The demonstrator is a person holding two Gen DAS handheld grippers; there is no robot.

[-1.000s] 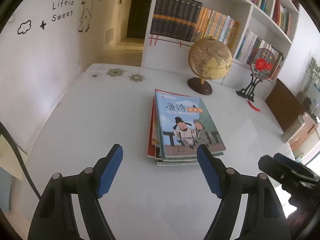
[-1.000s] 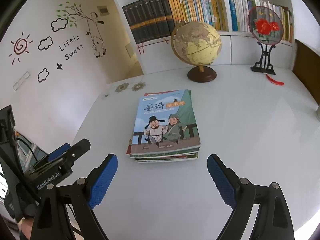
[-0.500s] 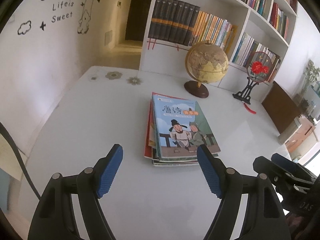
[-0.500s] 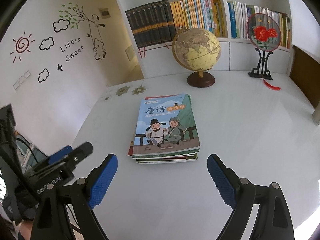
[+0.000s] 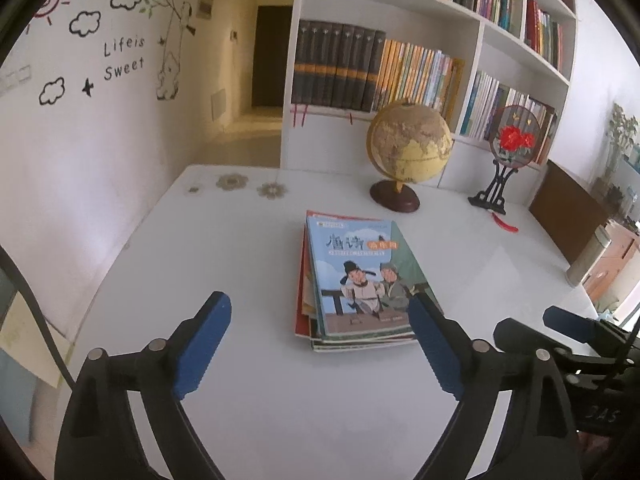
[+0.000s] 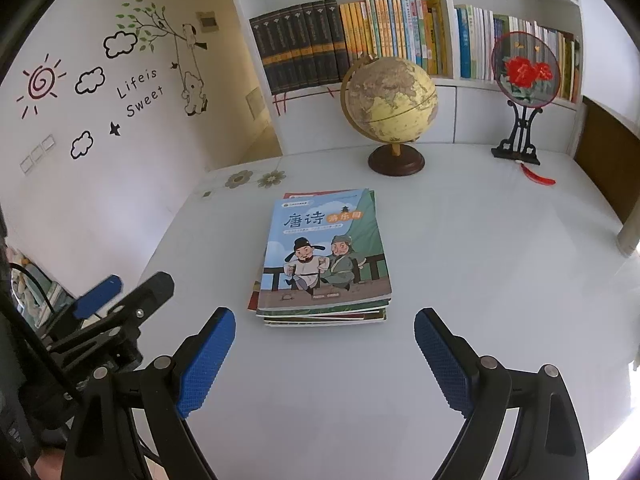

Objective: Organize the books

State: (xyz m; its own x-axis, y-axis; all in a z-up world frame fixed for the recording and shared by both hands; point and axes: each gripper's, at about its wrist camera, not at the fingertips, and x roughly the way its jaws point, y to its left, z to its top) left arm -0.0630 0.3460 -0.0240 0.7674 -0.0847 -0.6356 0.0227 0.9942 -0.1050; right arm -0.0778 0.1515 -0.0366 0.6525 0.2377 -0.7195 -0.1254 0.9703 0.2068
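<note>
- My left hand-held gripper (image 5: 320,320) has just been opening; its jaws stand spread, nothing between them.
- My right hand-held gripper (image 6: 324,334) is spread too, empty.
- The stack of books (image 6: 326,252) lies flat mid-surface (image 6: 500,260), near the globe (image 6: 390,100).

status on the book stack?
Left gripper just opened wider, empty. Right gripper open, empty. Book stack flat on table, untouched. Globe behind it, nothing blocking.
</note>
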